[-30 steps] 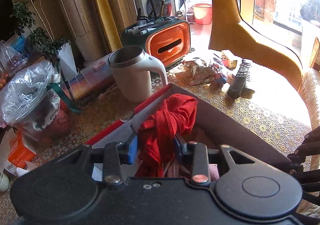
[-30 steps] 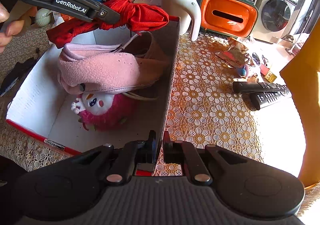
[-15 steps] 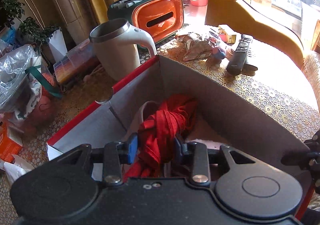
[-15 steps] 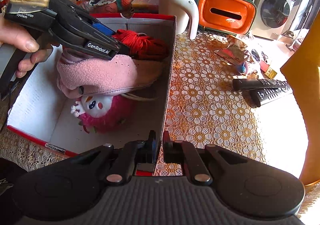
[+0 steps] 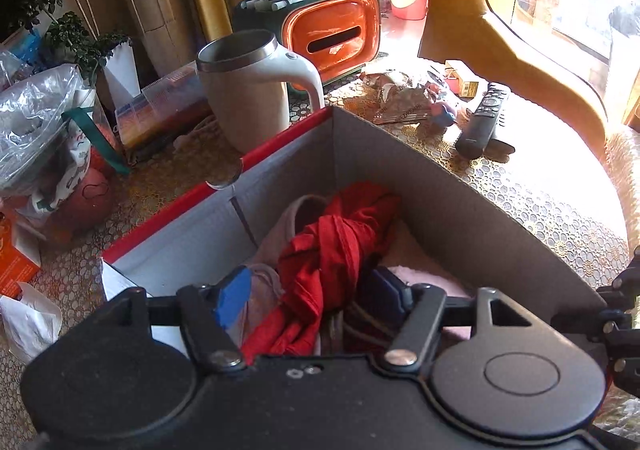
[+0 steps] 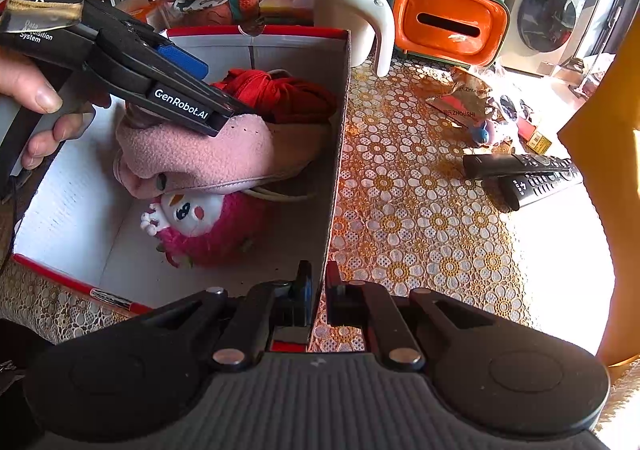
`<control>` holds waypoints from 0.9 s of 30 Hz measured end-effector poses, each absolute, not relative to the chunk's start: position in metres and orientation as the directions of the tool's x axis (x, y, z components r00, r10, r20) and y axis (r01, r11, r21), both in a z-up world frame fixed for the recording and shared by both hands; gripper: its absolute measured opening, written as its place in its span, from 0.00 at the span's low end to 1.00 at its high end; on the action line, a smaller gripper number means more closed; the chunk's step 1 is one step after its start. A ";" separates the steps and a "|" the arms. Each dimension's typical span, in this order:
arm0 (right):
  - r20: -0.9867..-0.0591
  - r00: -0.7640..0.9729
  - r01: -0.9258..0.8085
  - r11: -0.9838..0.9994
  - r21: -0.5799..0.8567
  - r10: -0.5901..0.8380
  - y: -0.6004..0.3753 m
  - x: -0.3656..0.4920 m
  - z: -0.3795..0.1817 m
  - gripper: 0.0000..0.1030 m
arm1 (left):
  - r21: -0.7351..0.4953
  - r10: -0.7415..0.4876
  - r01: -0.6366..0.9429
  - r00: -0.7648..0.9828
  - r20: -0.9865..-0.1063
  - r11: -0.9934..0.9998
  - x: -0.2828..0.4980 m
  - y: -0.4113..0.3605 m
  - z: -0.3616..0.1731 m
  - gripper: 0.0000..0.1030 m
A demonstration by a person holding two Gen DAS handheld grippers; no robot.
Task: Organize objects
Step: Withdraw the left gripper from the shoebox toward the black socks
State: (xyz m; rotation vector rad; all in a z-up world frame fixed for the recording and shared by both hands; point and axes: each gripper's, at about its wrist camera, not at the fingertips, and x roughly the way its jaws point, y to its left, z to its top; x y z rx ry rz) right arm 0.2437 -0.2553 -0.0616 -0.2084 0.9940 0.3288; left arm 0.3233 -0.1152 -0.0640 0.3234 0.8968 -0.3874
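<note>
Left hand-held gripper (image 5: 310, 296) inside the cardboard box (image 6: 340, 154), jaws opening; red cloth (image 5: 332, 250) lies btwn the blue pads, which no longer press on it. Cloth rests at the box's far end, approx. 12 o'clock in the right wrist view, on top of a pink fleece item (image 6: 208, 154). Pink plush toy (image 6: 204, 226) sits under the fleece, nearer the box centre. Right hand-held gripper (image 6: 318, 290) pressed together, pinching the box's near wall at 6 o'clock. A hand (image 6: 36, 106) grips the left tool's handle at approx. 9 o'clock. On the bench (image 6: 420, 210), outside the box: white mug (image 6: 352, 22) w/ steel rim at 12 o'clock, orange tissue holder (image 6: 448, 24) at 1 o'clock, two remotes (image 6: 524, 174) at 3 o'clock, touching each other.
</note>
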 end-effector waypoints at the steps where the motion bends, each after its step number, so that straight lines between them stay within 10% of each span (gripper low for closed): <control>1: -0.847 0.502 -0.364 0.931 -0.023 0.175 -0.255 0.244 -0.062 0.06 | 0.106 -0.197 0.457 0.565 -0.801 0.883 0.322 -0.114 -0.062 0.64; 27: -0.855 0.497 -0.361 0.931 -0.049 0.148 -0.251 0.241 -0.062 0.06 | 0.066 -0.266 0.403 0.710 -0.652 0.913 0.241 -0.038 0.032 0.91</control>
